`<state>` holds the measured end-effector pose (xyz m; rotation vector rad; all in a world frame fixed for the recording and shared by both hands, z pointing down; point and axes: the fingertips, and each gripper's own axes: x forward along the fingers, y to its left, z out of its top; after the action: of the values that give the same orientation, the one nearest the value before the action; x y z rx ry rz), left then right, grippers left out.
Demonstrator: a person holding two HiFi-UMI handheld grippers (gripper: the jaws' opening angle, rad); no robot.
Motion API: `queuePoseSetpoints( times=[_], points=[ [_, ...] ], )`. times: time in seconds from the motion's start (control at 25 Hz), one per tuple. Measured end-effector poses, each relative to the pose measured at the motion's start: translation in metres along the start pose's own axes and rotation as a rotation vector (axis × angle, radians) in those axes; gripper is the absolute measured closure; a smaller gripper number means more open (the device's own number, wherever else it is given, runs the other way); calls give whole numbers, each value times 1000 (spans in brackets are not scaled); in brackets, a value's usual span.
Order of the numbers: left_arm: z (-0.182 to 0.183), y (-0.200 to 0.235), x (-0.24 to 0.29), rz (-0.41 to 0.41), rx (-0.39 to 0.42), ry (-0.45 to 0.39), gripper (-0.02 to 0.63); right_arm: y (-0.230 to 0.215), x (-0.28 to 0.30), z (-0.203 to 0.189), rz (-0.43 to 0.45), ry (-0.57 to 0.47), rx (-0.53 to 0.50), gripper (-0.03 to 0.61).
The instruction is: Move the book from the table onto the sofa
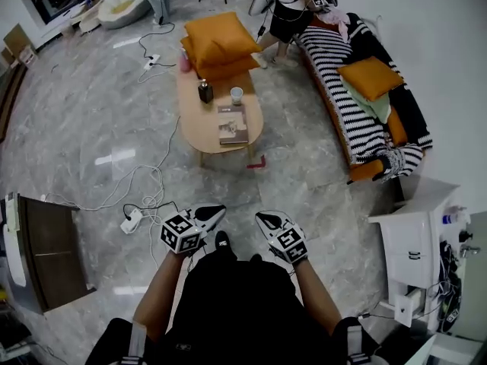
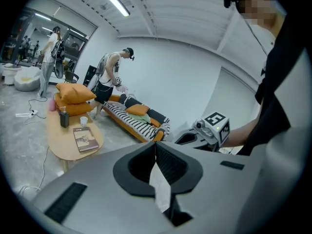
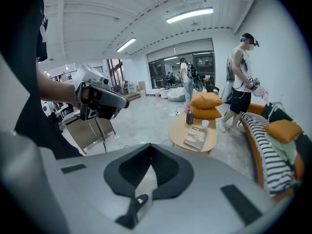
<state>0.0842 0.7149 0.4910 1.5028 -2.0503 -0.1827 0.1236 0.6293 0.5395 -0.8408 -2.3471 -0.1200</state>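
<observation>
A: Is any writing showing on the book?

B: It's lying flat on the oval wooden table, well apart from the striped sofa. Its cover print is blurring out (too small to read).

A: And the claws?

B: The left gripper and right gripper are both sitting pressed together, gripping nothing, over grey marble floor where white cables are trailing.

Two orange cushions lie stacked; a white cup stands near a dark bottle; a white power strip trails cables over the marble floor; a white cabinet stands at right; a person stands beyond.
</observation>
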Motion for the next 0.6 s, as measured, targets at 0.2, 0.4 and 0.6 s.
queuePoseSetpoints(
  times=[0.2, 0.4, 0.6],
  points=[
    [8, 20, -2, -50, 23, 16, 603, 1, 17, 13, -38, 7, 1, 571],
    [13, 41, -17, -27, 1, -16, 603, 1, 34, 11, -25, 51, 0, 571],
    [3, 61, -40, 30, -44, -29, 603, -7, 56, 38, 2, 44, -50, 571]
  ],
)
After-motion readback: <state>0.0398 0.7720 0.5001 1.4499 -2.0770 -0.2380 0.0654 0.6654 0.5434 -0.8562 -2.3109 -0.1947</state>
